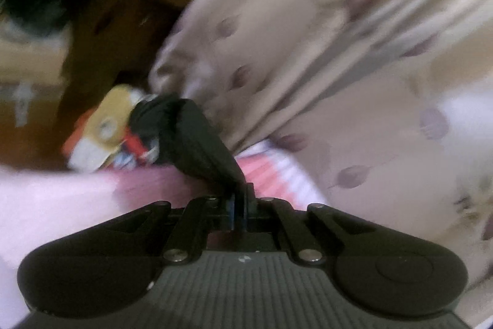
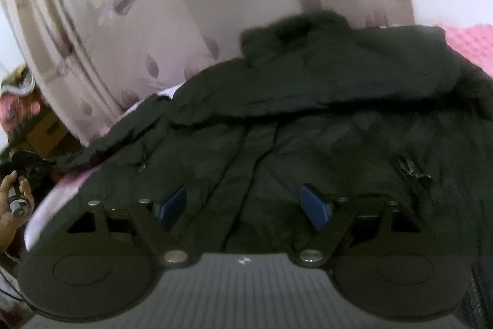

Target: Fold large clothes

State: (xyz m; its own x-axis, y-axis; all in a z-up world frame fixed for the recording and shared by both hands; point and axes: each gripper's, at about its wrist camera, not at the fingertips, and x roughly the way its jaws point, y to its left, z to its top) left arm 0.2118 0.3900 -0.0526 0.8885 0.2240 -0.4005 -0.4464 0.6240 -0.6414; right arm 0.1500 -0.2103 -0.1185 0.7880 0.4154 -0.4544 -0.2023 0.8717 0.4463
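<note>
Closest to us in the right wrist view, our right gripper (image 2: 246, 202) hovers over the black jacket (image 2: 308, 119) with its blue-padded fingers (image 2: 314, 205) spread wide apart, nothing between them. The jacket lies spread on the bed, across pink bedding (image 2: 471, 42), and fills the middle of that view. Its long axis runs away from the gripper: the front seam starts between the fingers and leads up to the thick collar or hood end, which points toward the curtain (image 2: 123, 36). A pocket zipper (image 2: 411, 168) sits on the jacket to the right of the fingers. Beyond the jacket, the beige curtain with purple leaf marks hangs right behind the collar end. To the left of the jacket, at the frame edge, a bare hand (image 2: 14, 205) holds a small cylindrical thing.

In the left wrist view, our left gripper (image 1: 237, 190) is closed, its fingers pinching a bunched strip of the jacket (image 1: 197, 137), which rises from the fingers up and to the left. Pink bedding (image 1: 154, 184) lies under that strip. Past it, left of the jacket, is a blurred heap with a yellow roll (image 1: 114, 116), too smeared to tell any container. The curtain (image 1: 308, 36) stands to the jacket's right.
</note>
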